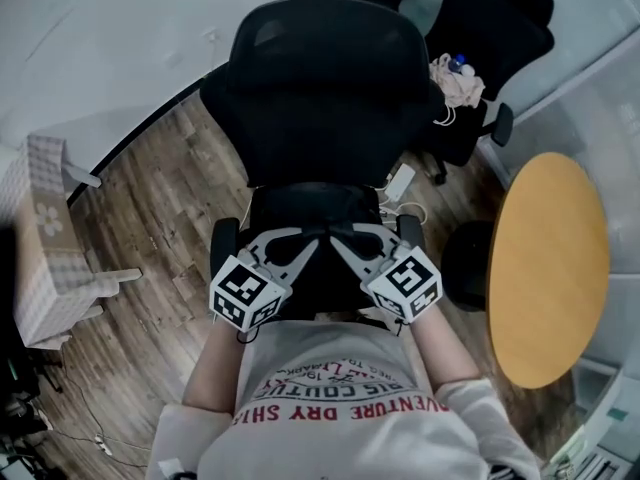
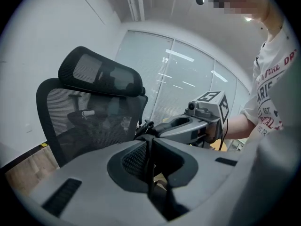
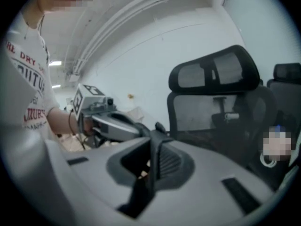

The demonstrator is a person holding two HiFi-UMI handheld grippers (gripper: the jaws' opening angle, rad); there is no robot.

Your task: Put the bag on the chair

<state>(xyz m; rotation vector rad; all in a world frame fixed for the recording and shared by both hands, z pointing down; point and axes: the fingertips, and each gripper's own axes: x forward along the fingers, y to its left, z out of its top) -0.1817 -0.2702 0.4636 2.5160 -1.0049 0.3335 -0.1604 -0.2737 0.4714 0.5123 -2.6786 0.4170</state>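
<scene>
A black mesh office chair (image 1: 320,78) stands right in front of me, its back and headrest (image 2: 101,76) filling both gripper views (image 3: 214,74). A black bag (image 1: 312,208) hangs low in front of the chair back, over the seat; I cannot tell whether it rests on the seat. My left gripper (image 1: 303,242) and right gripper (image 1: 345,238) meet tip to tip above it. Each is shut on a thin black strap of the bag, which runs between the jaws of the left gripper (image 2: 149,142) and of the right gripper (image 3: 153,140).
A round wooden table (image 1: 550,268) stands close on the right. Behind it is a second black chair (image 1: 485,38) with a cream cloth bundle (image 1: 455,80) on it. A beige box (image 1: 42,243) sits at the left on the wood floor, and a white power strip (image 1: 400,180) lies under the chair.
</scene>
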